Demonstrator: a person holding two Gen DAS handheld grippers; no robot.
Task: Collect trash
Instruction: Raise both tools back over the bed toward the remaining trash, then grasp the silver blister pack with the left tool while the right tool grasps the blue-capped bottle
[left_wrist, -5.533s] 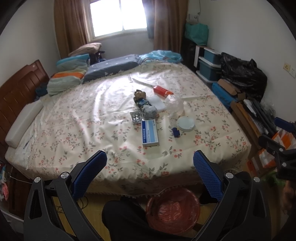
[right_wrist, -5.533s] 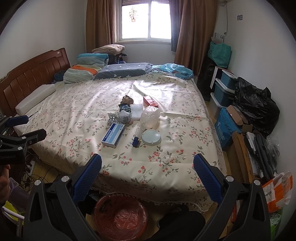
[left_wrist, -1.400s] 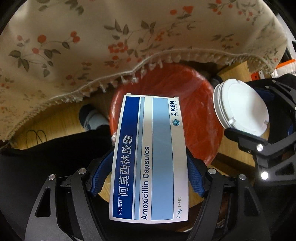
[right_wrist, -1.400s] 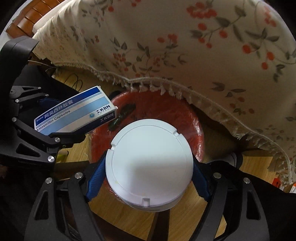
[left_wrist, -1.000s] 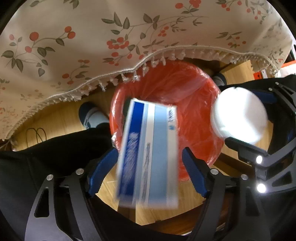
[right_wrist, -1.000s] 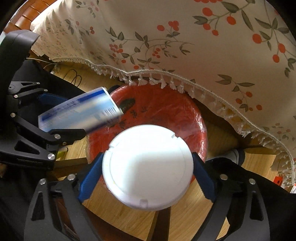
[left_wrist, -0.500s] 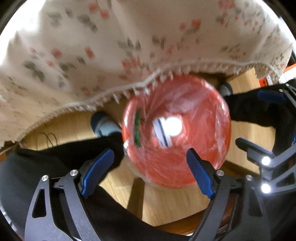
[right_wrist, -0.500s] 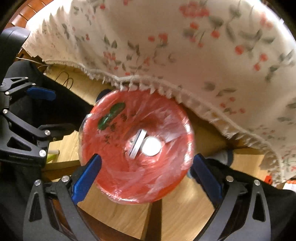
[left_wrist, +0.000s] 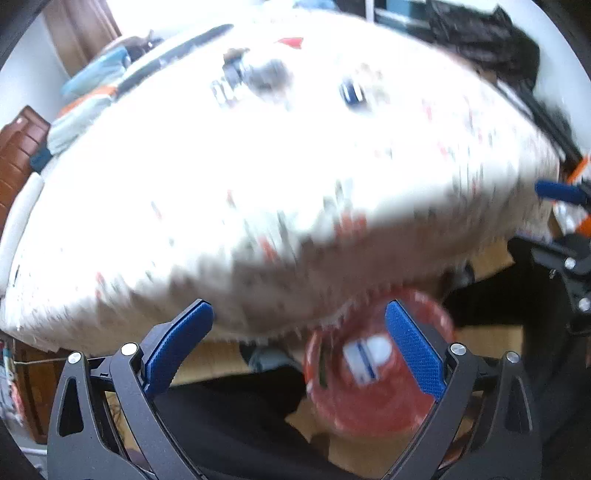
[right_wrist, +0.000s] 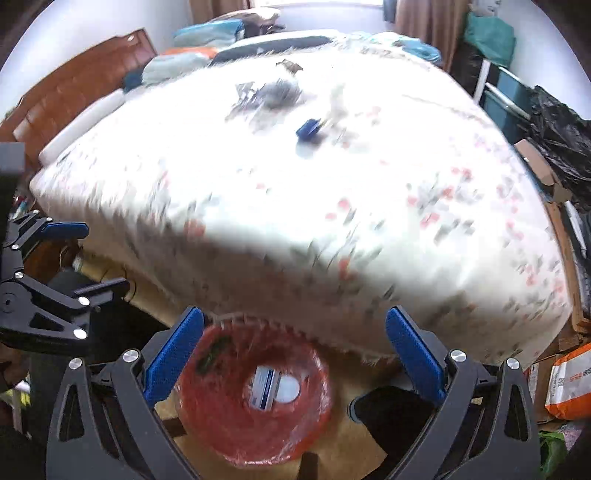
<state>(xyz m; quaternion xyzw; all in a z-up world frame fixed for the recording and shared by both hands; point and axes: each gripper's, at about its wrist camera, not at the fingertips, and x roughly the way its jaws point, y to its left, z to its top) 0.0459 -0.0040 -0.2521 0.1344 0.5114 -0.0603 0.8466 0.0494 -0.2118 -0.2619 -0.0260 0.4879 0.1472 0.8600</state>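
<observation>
Now both the left gripper (left_wrist: 299, 350) and right gripper (right_wrist: 295, 350) are gaping wide, holding nothing. The small blue item (right_wrist: 308, 129) on the bed (right_wrist: 332, 206) is looking light and stiff; pinching across its short sides seems best.

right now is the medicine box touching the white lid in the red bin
Touching. The right wrist view shows the medicine box lying against the white lid at the red bin's bottom, no gap.

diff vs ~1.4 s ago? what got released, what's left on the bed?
Both grippers let go: the blue-and-white medicine box and round white lid now lie in the red plastic-lined bin. Left gripper and right gripper are open, tilted up toward the bed. The small blue item remains on the floral bedspread.
</observation>
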